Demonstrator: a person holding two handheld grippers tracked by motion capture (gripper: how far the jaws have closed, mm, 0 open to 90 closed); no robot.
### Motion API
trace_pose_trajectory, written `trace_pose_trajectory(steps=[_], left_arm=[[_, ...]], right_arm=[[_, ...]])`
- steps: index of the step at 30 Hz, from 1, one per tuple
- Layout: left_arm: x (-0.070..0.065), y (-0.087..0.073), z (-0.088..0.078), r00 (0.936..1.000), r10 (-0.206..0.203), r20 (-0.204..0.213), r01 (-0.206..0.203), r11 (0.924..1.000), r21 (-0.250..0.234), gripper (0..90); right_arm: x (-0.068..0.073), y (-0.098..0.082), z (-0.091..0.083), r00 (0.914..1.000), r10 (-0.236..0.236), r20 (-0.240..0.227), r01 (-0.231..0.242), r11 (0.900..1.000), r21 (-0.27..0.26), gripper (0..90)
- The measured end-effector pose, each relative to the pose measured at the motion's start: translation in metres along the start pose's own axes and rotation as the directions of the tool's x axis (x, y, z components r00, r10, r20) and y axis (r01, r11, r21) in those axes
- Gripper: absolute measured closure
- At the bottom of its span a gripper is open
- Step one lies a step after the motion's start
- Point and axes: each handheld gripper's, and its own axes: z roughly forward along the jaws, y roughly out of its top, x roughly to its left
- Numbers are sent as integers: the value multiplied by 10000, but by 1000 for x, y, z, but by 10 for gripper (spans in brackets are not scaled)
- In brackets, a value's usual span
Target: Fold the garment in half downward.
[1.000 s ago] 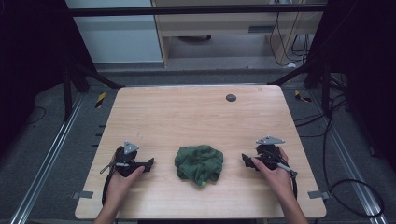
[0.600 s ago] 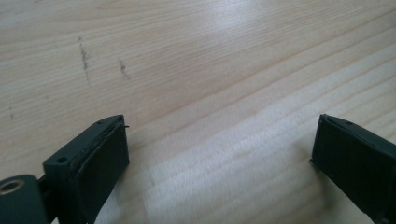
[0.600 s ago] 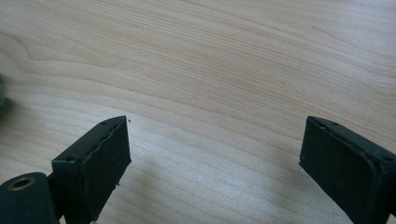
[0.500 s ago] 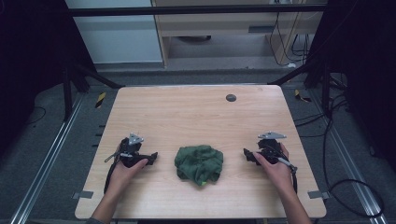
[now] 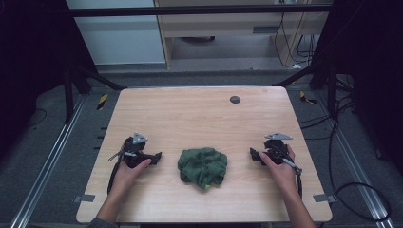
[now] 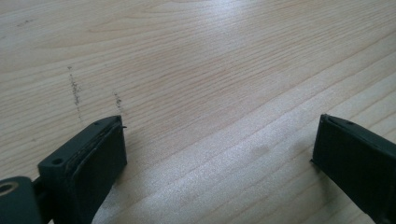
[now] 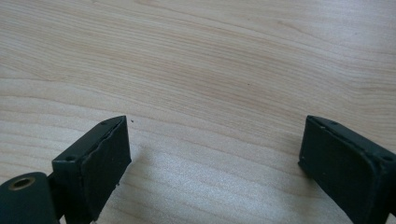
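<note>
Green crumpled cloth (image 5: 203, 166) lies untouched between my left tongs (image 5: 153, 156) and right tongs (image 5: 254, 156), both spread wide and empty, so nothing is begun.

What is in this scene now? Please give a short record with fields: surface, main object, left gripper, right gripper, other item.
surface: wooden table
main object: crumpled green cloth, near the front edge, between the grippers
left gripper: open, left of the cloth, not touching it
right gripper: open, right of the cloth, not touching it
other item: small dark round disc near the far edge
</note>
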Motion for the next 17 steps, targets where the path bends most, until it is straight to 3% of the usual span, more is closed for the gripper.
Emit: trace_pose_trajectory(steps=[3,7,11,15,17], left_arm=[[0,0,0,10000,1,0,-1,10000,2,20],[0,0,0,10000,1,-8,-1,10000,-2,20],[-1,0,0,9999,-33,-124,33,10000,26,14],[0,0,0,9998,-61,-170,62,9999,94,0],[0,0,1,9997,-107,-204,109,9999,86,0]], right_arm=[[0,0,1,10000,0,47,0,10000,-3,88],[5,0,2,9990,-377,244,373,9991,186,72],[9,0,2,9992,-327,245,322,9993,196,66],[13,0,2,9987,-105,490,91,9996,279,33],[16,0,2,9973,214,697,-238,9992,331,19]])
